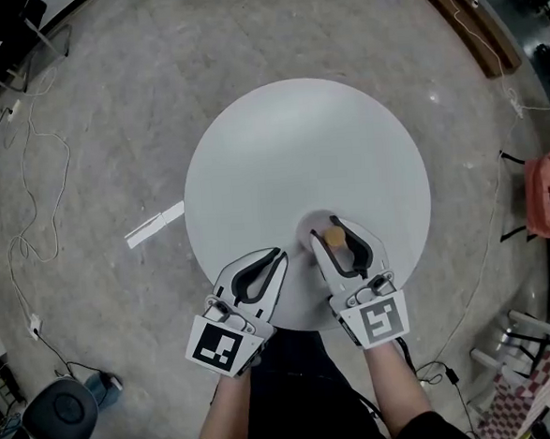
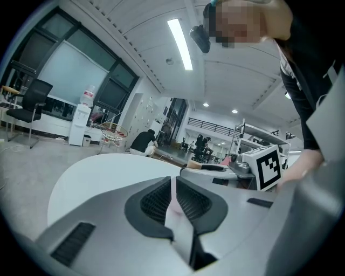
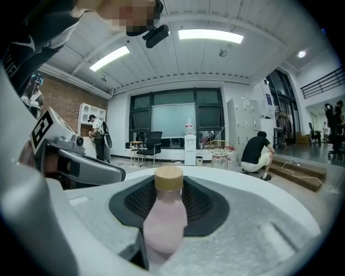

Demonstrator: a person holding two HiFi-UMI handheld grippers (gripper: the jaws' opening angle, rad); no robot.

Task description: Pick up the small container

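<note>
Pink small container [image 3: 164, 218], tan round cap [image 3: 168, 178], upright

The small container [image 3: 164, 221] has a frosted, matt pink body and a pale wood-look cap [image 3: 168, 178]. The right gripper [image 1: 326, 227] has a matt grey plastic shell and ribbed black rubbery pads [image 3: 132, 202]. The round table [image 1: 298, 147] is smooth matt white. The floor [image 1: 108, 113] around the table is rough, mottled concrete.
</note>
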